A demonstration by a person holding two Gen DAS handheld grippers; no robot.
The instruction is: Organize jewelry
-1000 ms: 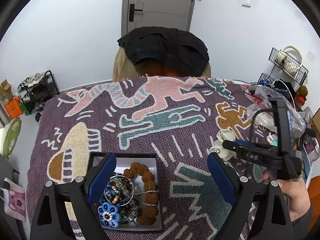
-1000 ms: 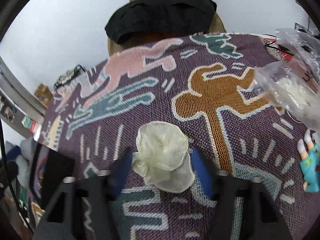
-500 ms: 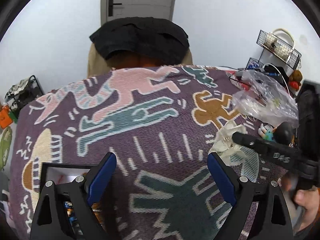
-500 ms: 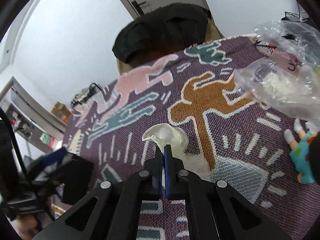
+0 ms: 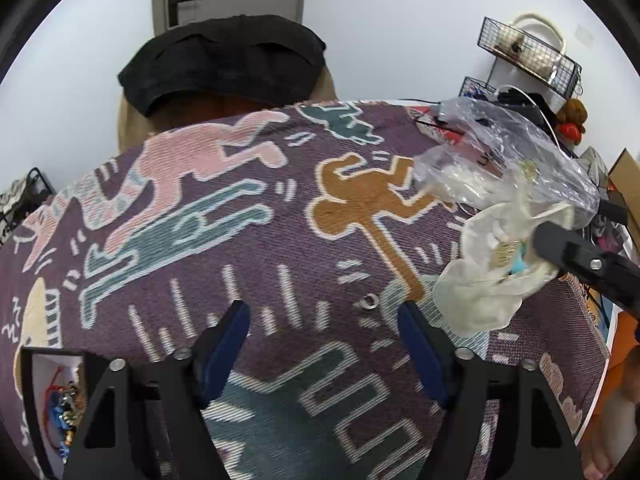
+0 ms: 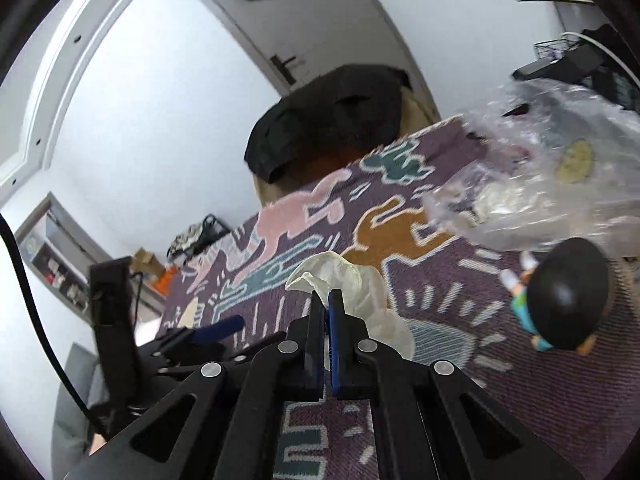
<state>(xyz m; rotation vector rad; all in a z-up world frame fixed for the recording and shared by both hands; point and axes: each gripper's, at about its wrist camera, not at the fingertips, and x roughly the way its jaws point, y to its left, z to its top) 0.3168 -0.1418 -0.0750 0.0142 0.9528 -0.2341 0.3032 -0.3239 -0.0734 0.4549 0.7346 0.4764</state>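
Jewelry (image 5: 64, 404) mostly sits in box beside wide-open, empty left claw (image 5: 324, 344); right claw (image 6: 327, 312) pinches pale pouch (image 6: 352, 280) off worktop; small ring (image 5: 369, 302) loose ahead of left claw

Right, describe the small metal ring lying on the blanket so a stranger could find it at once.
Start at the orange figure woven into the purple blanket and follow its long leg down toward the open left gripper. Just left of where that leg ends lies the ring, beside the pale pouch pinched by the right gripper. It is the only small shiny metal loop lying bare on the cloth.
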